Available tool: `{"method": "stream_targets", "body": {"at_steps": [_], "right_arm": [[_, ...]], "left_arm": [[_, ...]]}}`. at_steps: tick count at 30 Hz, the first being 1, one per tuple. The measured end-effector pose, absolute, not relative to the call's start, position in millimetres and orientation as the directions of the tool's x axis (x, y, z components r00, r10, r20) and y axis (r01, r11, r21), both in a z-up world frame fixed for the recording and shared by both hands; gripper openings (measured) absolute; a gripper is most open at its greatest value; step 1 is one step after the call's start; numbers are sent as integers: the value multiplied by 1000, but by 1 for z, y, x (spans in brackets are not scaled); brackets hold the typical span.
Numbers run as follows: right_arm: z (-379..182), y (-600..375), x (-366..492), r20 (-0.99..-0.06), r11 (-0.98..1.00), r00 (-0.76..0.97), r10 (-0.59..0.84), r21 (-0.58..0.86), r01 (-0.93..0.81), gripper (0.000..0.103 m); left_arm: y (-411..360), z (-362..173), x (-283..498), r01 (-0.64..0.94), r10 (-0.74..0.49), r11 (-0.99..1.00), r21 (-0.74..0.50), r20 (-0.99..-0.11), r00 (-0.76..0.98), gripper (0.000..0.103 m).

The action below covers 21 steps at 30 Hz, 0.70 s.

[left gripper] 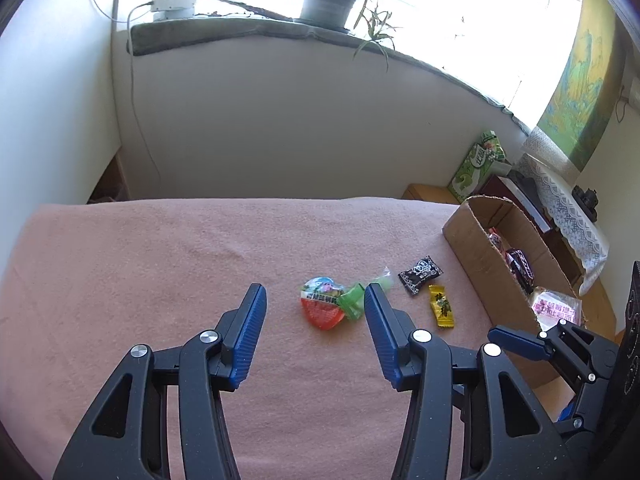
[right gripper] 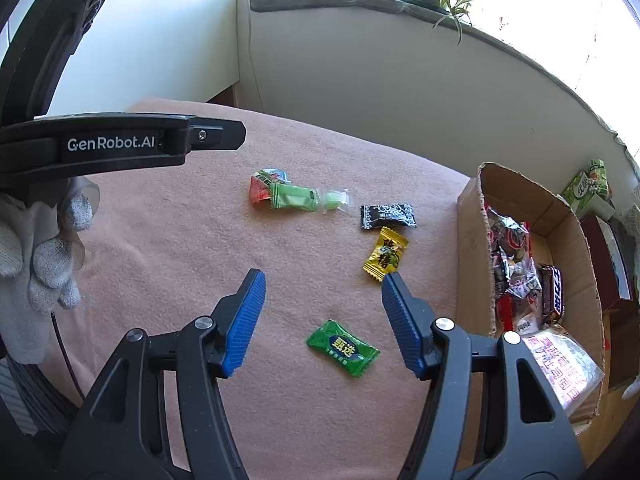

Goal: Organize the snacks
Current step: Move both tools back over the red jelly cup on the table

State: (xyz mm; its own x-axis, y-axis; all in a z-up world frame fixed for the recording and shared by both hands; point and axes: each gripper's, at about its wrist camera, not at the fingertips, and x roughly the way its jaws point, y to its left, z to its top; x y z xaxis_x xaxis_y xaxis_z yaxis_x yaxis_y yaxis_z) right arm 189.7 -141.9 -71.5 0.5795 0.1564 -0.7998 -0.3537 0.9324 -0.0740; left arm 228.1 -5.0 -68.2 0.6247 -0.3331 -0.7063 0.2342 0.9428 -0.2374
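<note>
Loose snacks lie on a pink cloth (left gripper: 160, 264): a red jelly cup (left gripper: 320, 308), a light green wrapped sweet (left gripper: 352, 300) against it, a black packet (left gripper: 420, 274) and a yellow candy (left gripper: 441, 306). My left gripper (left gripper: 316, 300) is open and empty, hovering just short of the jelly cup. In the right wrist view my right gripper (right gripper: 322, 292) is open and empty above a green candy (right gripper: 343, 348), with the yellow candy (right gripper: 386, 256), black packet (right gripper: 387, 216), jelly cup (right gripper: 262, 190) and light green sweet (right gripper: 294, 198) beyond.
An open cardboard box (right gripper: 472, 240) holding several snacks stands at the cloth's right edge; it also shows in the left wrist view (left gripper: 476, 248). A white wall, a windowsill with a potted plant (left gripper: 330, 4), and a green carton (left gripper: 476, 168) lie behind.
</note>
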Motion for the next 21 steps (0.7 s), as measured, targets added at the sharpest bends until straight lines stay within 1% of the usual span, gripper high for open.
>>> {"method": "stream_targets", "body": {"at_steps": [6,15,17,21], "right_arm": [[-87,-132,206,-819,937,556,143,-69,-342,63],[-106,-148,218,-831,963,534,156,8,-269,63],[-110,-158,219,-829,969,534,164,34,-244,63],[-114,-177,214,-824,976,538,177,78,-203,63]], "left_arm": [[3,-83,235,236,-352,936,-262,-722,596,50],[-4,-98,243,289,-394,917,-275,-738,548,50],[-8,-102,246,303,-400,913,-273,-742,537,58],[-13,-108,251,321,-407,908,-269,-749,522,58]]}}
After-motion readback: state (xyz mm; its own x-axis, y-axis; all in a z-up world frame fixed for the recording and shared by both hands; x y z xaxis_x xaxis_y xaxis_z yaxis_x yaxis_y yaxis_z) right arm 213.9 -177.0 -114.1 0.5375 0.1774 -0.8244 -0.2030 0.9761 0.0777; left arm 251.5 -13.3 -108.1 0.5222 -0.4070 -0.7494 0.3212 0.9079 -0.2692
